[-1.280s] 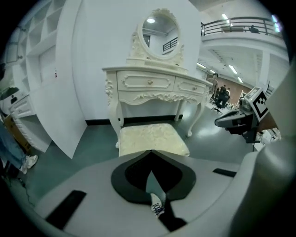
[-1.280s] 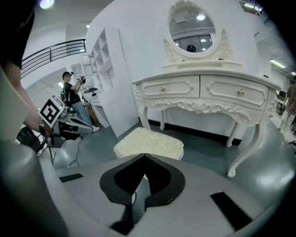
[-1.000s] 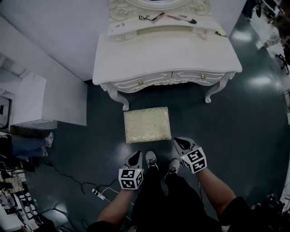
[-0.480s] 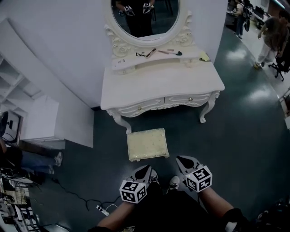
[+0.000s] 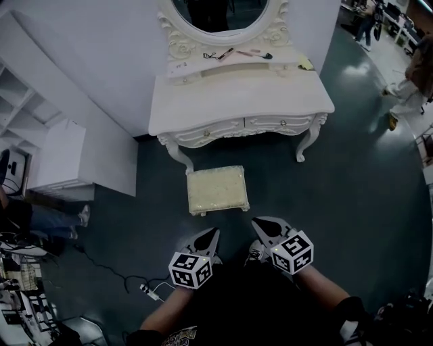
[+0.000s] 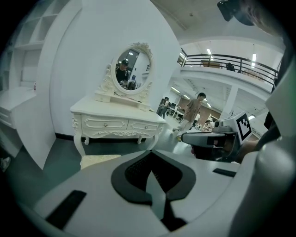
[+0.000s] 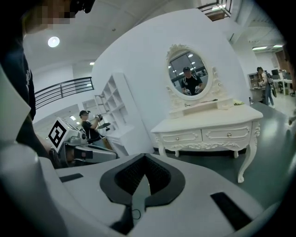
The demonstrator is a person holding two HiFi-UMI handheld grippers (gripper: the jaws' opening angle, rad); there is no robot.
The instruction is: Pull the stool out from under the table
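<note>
The dark floor [image 5: 352, 169] carries the stool [image 5: 216, 189] just before the table [image 5: 237, 101].

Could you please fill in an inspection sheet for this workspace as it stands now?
Surface: dark, glossy floor.
Job's things: stool stands on the floor in front of the table, out from under it.
Clutter: small items on the table's back shelf, below the mirror.
Grippers: left gripper and right gripper both shut and empty, near the stool but not touching it.
Cables: cable and power strip on the floor at left.
Surroundings: white shelf unit at left; people at right.
</note>
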